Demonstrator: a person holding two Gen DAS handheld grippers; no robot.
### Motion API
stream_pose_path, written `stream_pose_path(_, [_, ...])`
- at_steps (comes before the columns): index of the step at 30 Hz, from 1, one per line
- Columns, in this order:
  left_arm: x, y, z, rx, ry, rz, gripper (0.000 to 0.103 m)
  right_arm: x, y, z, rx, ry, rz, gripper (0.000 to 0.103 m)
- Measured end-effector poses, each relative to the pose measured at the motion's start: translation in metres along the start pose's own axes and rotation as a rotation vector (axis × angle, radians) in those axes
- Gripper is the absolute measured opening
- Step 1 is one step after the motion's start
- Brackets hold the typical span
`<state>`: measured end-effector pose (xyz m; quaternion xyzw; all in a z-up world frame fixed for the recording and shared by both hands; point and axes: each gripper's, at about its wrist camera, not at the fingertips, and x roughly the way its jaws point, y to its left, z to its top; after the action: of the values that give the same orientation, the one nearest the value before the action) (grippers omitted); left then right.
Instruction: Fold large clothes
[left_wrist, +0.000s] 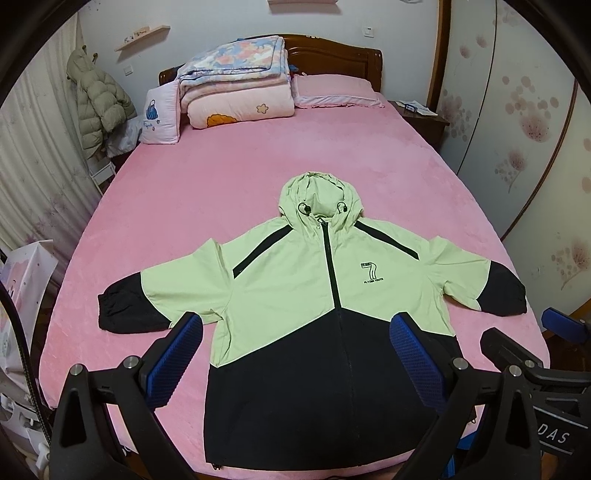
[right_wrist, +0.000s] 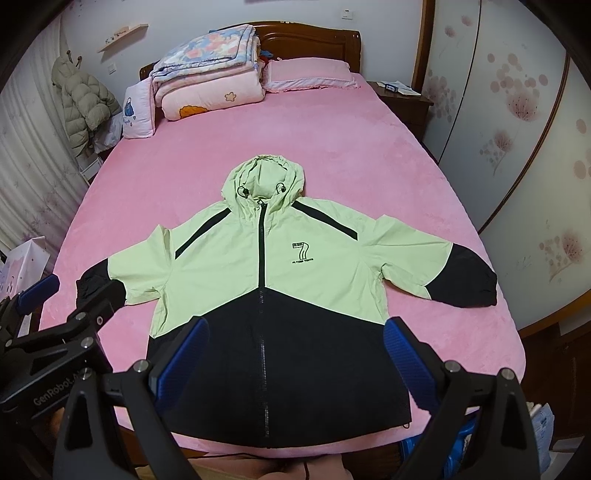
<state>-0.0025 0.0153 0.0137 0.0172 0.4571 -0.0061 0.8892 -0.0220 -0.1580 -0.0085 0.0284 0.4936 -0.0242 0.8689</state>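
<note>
Blue-padded fingers frame both views: our left hand-held gripper (left_wrist: 295, 350) and right hand-held gripper (right_wrist: 295, 350) are both spread wide and hold nothing, poised side by side above the near edge of the bed (left_wrist: 155, 192). Directly ahead of them, the green and black hooded jacket (left_wrist: 314, 295) lies zipped and face up on the pink sheet, hem nearest us, sleeves out to either side, hood furthest. We judge the fold has not begun. To start well, we should reach outward, each gripper to the sleeve cuff on its own side, pinch the cuff, and carry it flat across the chest without dragging the body. Beyond the hood, stacked quilts (left_wrist: 236, 81) sit well clear.
</note>
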Motion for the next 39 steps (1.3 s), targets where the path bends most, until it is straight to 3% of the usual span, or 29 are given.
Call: stream_pose_path(39, [0.001, 0.004, -0.004, 0.048, -0.002, -0.085, 0.100, -0.007, 0.010, -0.016, 0.075, -0.018, -0.061, 0.096])
